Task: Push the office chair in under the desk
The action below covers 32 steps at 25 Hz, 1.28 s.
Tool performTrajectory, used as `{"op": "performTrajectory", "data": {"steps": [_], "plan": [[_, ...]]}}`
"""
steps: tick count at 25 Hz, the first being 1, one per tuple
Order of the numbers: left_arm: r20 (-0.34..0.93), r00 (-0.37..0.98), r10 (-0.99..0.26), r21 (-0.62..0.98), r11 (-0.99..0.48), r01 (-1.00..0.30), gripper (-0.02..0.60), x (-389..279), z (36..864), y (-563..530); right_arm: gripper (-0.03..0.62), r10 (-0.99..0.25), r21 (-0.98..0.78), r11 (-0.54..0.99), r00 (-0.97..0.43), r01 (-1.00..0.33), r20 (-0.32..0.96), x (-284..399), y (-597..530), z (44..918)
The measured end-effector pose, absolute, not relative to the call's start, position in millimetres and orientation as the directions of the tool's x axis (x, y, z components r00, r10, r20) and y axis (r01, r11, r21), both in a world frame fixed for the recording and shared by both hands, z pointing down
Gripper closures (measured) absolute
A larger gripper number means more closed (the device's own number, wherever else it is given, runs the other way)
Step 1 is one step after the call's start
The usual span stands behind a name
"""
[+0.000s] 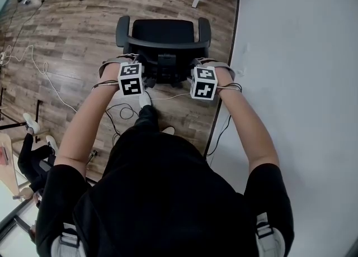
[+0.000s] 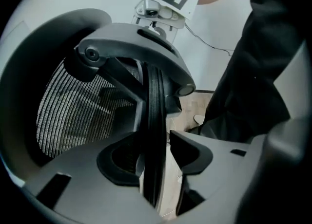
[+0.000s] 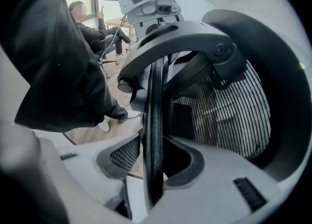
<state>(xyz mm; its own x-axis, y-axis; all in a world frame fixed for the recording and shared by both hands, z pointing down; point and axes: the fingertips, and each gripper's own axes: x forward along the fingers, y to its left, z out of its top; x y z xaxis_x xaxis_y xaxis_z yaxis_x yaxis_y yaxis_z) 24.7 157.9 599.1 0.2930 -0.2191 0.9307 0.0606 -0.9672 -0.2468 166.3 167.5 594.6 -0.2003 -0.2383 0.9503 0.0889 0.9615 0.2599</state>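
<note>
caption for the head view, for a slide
Left tool and right tool straddle the backrest of the office chair.

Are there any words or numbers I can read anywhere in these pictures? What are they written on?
No words, letters or numbers can be read anywhere.
Cube on the left gripper: only black-and-white square patterns, no writing.
Cube on the right gripper: the same kind of pattern, no writing.
Office chair: no label or brand shows.

Left gripper (image 1: 127, 63), right gripper (image 1: 208, 63) astride chair backrest (image 1: 165, 43)
</note>
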Motion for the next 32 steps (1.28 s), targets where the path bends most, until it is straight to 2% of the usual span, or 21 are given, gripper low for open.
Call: {"op": "performTrajectory", "data": {"steps": [9,16,24,32], "plan": [[0.942,0.274,-0.196,-0.218,-0.975,0.052,0.476,26,611,158,0.479,-0.223,0.244,0.963,-0.176,0.113,0.959,150,166,599],[0.943,0.282,-0.177,-0.196,-0.980,0.043,0.480,26,615,155,0.488,-0.248,0.264,0.962,-0.182,0.071,0.952,150,163,602],[0.937,0.276,-0.214,-0.234,-0.971,0.040,0.483,27,627,146,0.494,-0.292,0.304,0.952,-0.194,0.035,0.936,151,155,615],[0.940,0.273,-0.206,-0.223,-0.974,0.031,0.483,21,619,101,0.494,-0.291,0.302,0.953,-0.192,0.029,0.937,145,110,606]]}}
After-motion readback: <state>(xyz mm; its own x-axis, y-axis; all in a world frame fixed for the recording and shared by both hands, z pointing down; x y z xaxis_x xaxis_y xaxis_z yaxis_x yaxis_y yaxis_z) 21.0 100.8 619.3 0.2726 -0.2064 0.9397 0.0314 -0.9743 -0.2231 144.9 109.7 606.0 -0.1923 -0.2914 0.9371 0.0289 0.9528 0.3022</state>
